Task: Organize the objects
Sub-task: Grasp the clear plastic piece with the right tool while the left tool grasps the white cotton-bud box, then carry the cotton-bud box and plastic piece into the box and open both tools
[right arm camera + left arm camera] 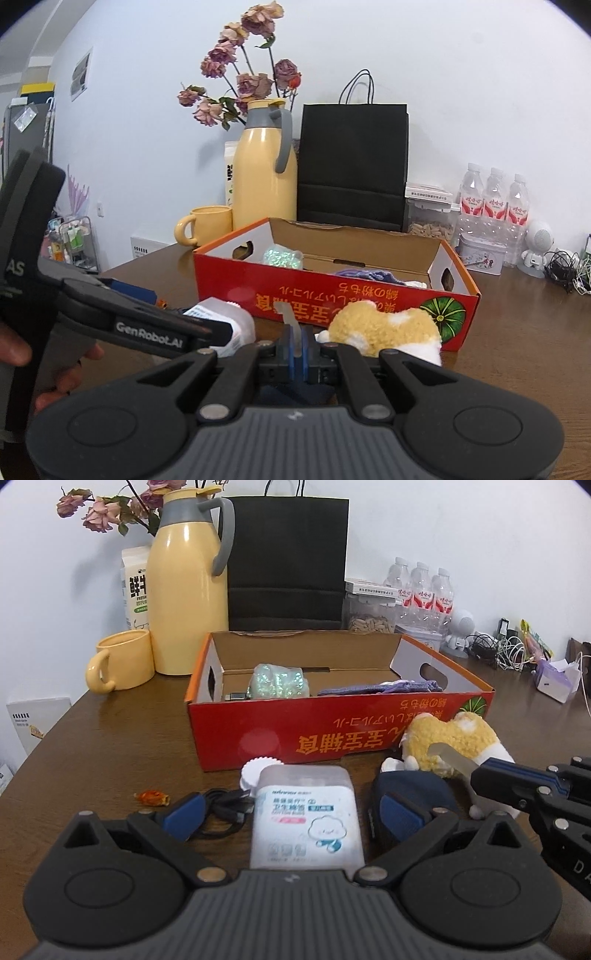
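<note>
My left gripper (293, 808) is open, low over the brown table (110, 746). A white cotton-swab box (306, 812) lies between its blue pads (184, 812), with a gap on each side. My right gripper (295, 339) is shut on a thin pale flat strip (291, 323) that sticks out forward. The left wrist view shows the same strip (452, 757) reaching over a yellow plush toy (450, 742). The toy lies against the front of an open red cardboard box (332, 734). The box holds a glittery green pouch (279, 681) and a purple cloth (380, 688).
A dark blue soft item (410, 786), a white round lid (258, 771), a black cable (225, 808) and an orange candy (151, 797) lie near the swab box. Behind the red box stand a yellow jug (188, 602), a mug (122, 661), a black bag (288, 561) and water bottles (421, 590).
</note>
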`<action>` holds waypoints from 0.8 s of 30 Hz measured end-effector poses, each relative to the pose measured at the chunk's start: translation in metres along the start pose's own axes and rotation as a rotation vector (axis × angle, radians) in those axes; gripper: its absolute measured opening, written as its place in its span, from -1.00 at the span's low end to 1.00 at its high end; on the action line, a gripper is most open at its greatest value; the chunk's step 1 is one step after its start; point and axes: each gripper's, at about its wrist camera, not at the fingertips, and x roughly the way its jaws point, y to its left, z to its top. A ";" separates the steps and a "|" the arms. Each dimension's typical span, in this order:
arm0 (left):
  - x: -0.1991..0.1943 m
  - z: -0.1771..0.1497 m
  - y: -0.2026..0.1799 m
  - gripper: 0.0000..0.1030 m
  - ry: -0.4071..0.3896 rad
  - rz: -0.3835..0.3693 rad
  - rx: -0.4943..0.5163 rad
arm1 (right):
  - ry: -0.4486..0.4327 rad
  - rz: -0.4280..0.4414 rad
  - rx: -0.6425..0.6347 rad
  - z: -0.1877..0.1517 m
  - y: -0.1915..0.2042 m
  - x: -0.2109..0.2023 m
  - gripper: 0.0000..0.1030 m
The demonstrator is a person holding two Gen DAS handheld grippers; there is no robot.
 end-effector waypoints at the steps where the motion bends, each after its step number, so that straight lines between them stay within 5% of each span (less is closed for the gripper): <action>1: 0.002 0.001 -0.001 1.00 0.002 0.005 -0.002 | -0.001 0.000 0.006 0.000 -0.002 0.001 -0.93; 7: 0.016 -0.001 -0.001 1.00 0.021 0.023 -0.007 | 0.001 -0.004 0.028 -0.002 -0.011 0.007 -0.93; 13: 0.024 -0.005 -0.001 0.30 0.060 -0.007 -0.009 | 0.012 -0.004 0.036 -0.004 -0.013 0.011 -0.93; 24: 0.011 -0.006 -0.003 0.30 0.002 -0.010 -0.009 | 0.007 -0.006 0.036 -0.003 -0.013 0.010 -0.93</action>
